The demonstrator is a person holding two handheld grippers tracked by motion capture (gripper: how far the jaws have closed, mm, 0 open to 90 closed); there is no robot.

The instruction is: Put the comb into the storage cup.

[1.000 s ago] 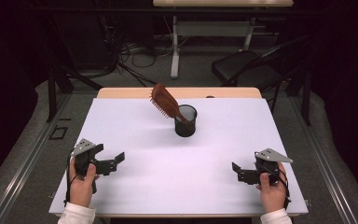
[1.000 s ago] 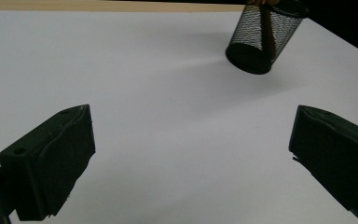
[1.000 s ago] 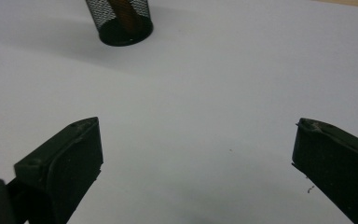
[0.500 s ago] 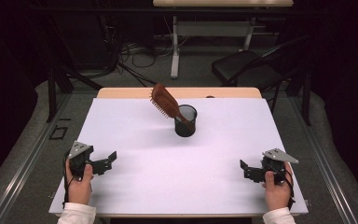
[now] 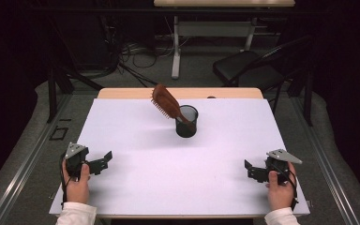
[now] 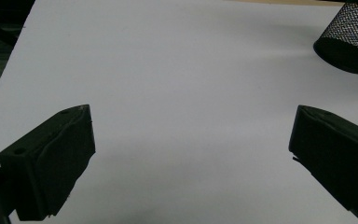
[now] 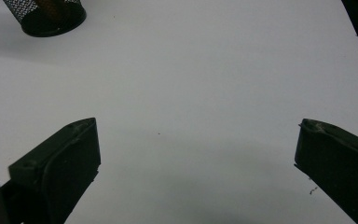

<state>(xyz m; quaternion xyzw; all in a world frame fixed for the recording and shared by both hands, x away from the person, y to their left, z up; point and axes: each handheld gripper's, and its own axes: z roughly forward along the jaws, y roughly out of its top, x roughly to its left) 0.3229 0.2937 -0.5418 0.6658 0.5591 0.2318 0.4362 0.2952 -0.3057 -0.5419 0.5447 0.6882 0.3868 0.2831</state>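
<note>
White tabletop (image 5: 178, 178) lay bare between my two grippers, giving me plenty of open room across the whole near half. The black mesh cup (image 5: 186, 121) stood upright toward the far middle of the table, well apart from both grippers, and the brown hairbrush (image 5: 166, 102) stood in it handle-down, leaning up and to the left with its bristled head clear of the rim. I held the left gripper (image 5: 102, 161) low near the table's left edge, its jaws spread wide and holding nothing; in the left gripper view the cup (image 6: 347, 39) sat far off at the upper right. I held the right gripper (image 5: 252, 170) close to the near right corner, just inside the right edge, jaws likewise wide and empty; the right gripper view put the cup (image 7: 46, 16) at its upper left, with the table's right edge running down the top right corner. Compared with a second ago, both grippers had drawn outward and back toward me, widening the gap between them, while cup and brush had not moved
</note>
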